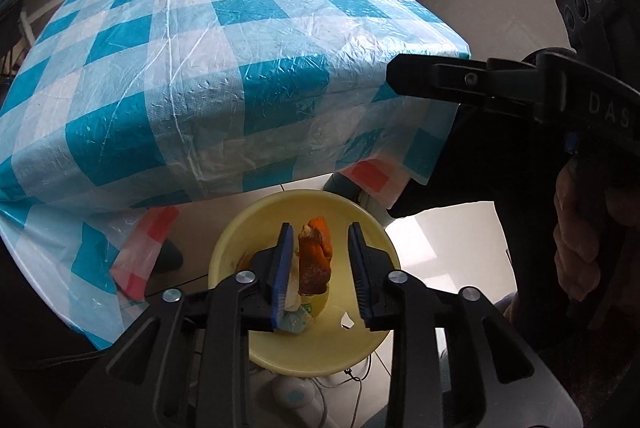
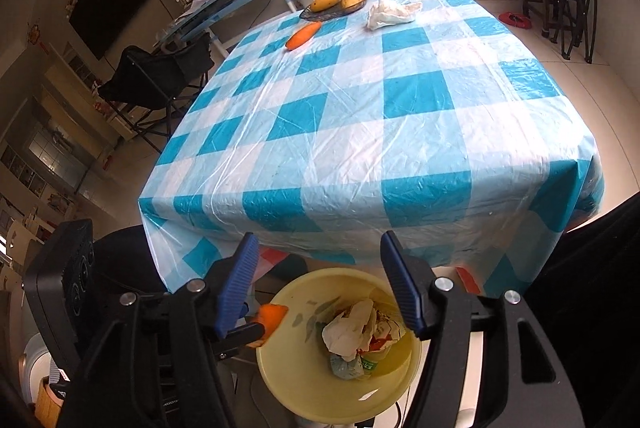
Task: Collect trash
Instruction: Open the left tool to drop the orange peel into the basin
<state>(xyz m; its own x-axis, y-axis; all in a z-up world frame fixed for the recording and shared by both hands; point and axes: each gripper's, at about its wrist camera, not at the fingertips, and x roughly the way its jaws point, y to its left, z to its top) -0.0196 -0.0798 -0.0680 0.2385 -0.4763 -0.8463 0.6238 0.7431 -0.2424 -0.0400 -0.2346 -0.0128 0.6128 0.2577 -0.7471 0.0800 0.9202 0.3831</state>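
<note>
Black clamp arms with blue ribbed pads fill the lower edge of both wrist views. Left gripper (image 1: pixel 318 268): jaws parted, with an orange peel (image 1: pixel 316 258) between the pads, lying against the left pad and clear of the right one; whether that pad presses it cannot be told. Right gripper (image 2: pixel 320 288): jaws wide apart, nothing between them.

Table (image 2: pixel 520 148): covered by a blue-and-white checked plastic cloth (image 2: pixel 360 132) that hangs over the near edge; it occupies most of each view and hides the floor behind it.

Yellow bin (image 2: pixel 280 368): stands on the floor just in front of the table's near edge, directly below both grippers. It holds crumpled paper (image 2: pixel 352 328) and wrappers.

Right hand (image 1: pixel 576 240): grips the handle of the right tool at the right edge of the left wrist view.

Fruit basket (image 2: pixel 308 13), far end of the table: carries yellow fruit (image 2: pixel 326 1).

Crumpled tissue (image 2: pixel 390 12): lies on the cloth just right of the basket.

Carrot (image 2: pixel 303 34): lies on the cloth just in front of the basket, apart from the tissue.
</note>
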